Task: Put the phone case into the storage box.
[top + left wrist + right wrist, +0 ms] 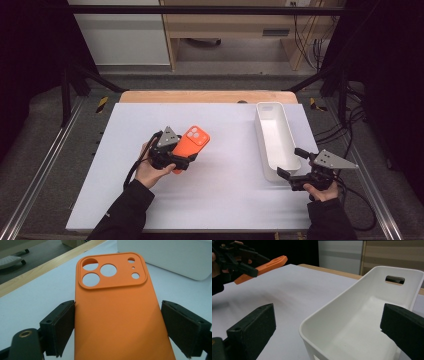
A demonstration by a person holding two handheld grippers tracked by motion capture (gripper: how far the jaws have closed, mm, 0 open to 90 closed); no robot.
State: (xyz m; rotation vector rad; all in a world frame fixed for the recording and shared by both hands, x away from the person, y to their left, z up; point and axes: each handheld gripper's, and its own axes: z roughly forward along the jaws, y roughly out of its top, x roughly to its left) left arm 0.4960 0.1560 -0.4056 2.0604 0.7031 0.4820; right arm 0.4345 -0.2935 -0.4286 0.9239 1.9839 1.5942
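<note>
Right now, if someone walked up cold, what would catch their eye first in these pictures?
First the bright orange phone case, left of centre over the white table, clamped by its edges in the left gripper and lifted clear of the surface, as the right gripper view shows. Next the long white bin on the right side, empty, with the right gripper open around its near end.
</note>
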